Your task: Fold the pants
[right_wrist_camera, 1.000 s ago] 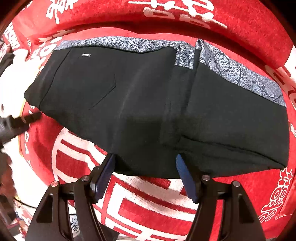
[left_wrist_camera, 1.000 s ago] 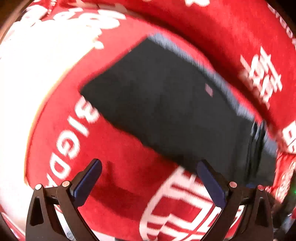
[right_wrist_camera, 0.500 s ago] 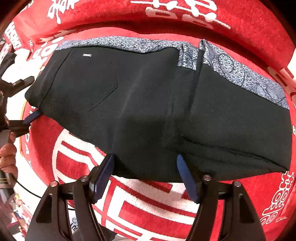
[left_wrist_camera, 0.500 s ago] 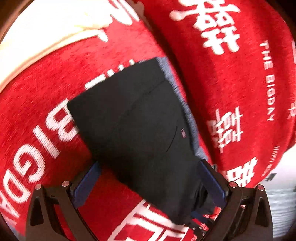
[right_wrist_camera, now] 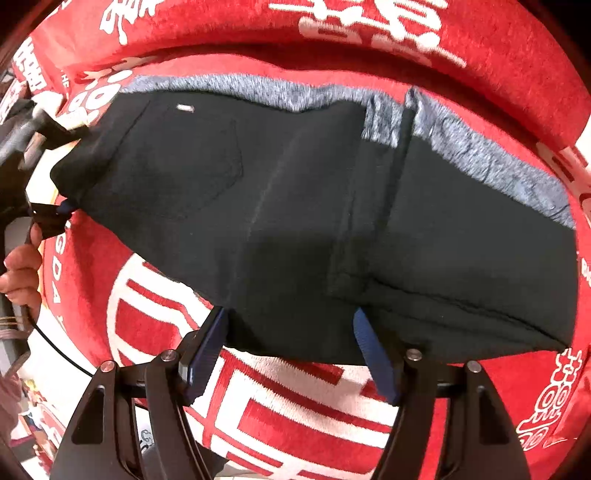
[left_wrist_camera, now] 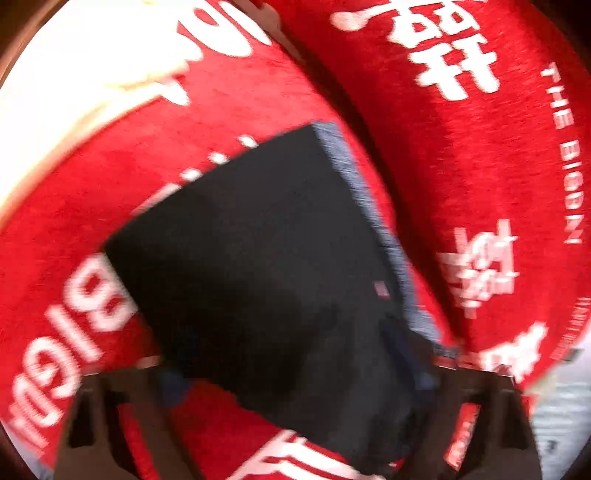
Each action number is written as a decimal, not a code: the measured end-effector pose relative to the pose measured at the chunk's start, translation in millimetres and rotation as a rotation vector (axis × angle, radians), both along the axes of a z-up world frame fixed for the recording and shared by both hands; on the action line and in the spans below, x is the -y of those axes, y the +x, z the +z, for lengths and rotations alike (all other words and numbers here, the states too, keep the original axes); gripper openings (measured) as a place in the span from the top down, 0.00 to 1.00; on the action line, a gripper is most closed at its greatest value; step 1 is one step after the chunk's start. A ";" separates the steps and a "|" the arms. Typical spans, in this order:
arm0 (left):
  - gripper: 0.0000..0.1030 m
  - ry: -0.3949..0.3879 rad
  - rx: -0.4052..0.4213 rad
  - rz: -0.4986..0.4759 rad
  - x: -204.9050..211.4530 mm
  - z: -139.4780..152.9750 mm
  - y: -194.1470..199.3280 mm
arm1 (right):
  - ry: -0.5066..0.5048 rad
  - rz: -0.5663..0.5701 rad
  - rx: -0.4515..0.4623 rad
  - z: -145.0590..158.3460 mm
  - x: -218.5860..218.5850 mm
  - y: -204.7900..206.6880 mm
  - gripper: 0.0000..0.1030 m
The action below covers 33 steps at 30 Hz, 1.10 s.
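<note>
The black pants [right_wrist_camera: 295,206] lie folded flat on a red blanket [right_wrist_camera: 280,406], with a grey patterned lining strip [right_wrist_camera: 258,92] along their far edge. My right gripper [right_wrist_camera: 290,350] is open, its blue pads straddling the near edge of the pants. My left gripper [left_wrist_camera: 299,373] is open around the left end of the pants [left_wrist_camera: 258,258], and that view is motion-blurred. The left gripper also shows in the right wrist view [right_wrist_camera: 48,173], jaws either side of the pants' left end, held by a hand [right_wrist_camera: 18,273].
The red blanket carries white lettering and a white square pattern [right_wrist_camera: 258,398]. A raised red cushion or backrest [right_wrist_camera: 369,33] runs behind the pants. A pale surface [left_wrist_camera: 55,85] lies at the upper left in the left wrist view.
My left gripper has moved in onto the left end of the pants, which now reach between its fingers. My right gripper has stayed at the near edge.
</note>
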<state>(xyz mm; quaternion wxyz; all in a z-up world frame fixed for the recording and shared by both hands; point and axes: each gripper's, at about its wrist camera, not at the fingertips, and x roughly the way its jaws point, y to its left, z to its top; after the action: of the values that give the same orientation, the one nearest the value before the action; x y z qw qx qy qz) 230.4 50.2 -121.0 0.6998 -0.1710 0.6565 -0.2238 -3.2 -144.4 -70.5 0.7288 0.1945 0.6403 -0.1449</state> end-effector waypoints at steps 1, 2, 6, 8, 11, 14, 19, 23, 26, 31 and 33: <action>0.59 0.048 0.027 -0.013 2.0 3.1 -1.3 | -0.003 -0.003 0.025 10.5 3.5 0.9 0.29; 0.67 0.114 0.074 -0.055 7.1 7.5 -3.5 | -0.002 -0.006 0.052 21.3 6.1 3.8 0.29; 0.68 0.299 0.371 -0.274 41.4 36.0 -36.9 | 0.077 -0.030 0.140 57.1 27.9 26.0 0.29; 0.68 0.421 0.566 -0.416 67.5 45.7 -66.7 | 0.153 -0.034 0.165 68.8 39.4 50.8 0.29; 0.68 0.508 0.704 -0.537 86.6 46.4 -93.9 | 0.276 0.008 0.177 81.6 43.0 99.9 0.22; 0.68 0.538 0.749 -0.574 88.6 45.4 -100.9 | 0.376 0.108 0.128 82.6 25.4 159.1 0.21; 0.68 0.544 0.740 -0.572 86.8 43.3 -98.4 | 0.436 0.305 0.031 69.5 -34.1 237.3 0.21; 0.68 0.547 0.756 -0.573 85.9 45.3 -100.6 | 0.406 0.435 -0.094 38.1 -79.3 273.1 0.21; 0.68 0.550 0.767 -0.574 85.9 45.8 -103.3 | 0.360 0.457 -0.182 13.2 -88.6 284.7 0.35; 0.68 0.530 0.799 -0.618 92.9 61.7 -122.9 | 0.373 0.386 -0.099 17.4 -62.6 256.9 0.83; 0.68 0.514 0.841 -0.652 100.6 76.7 -138.3 | 0.410 0.344 -0.019 34.2 -43.0 231.5 0.83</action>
<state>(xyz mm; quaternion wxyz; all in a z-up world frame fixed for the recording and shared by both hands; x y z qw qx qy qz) 92.1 -50.3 -44.3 0.8140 0.3181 0.3747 -0.3095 228.3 -101.4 -36.3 0.6821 0.2249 0.6867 0.1119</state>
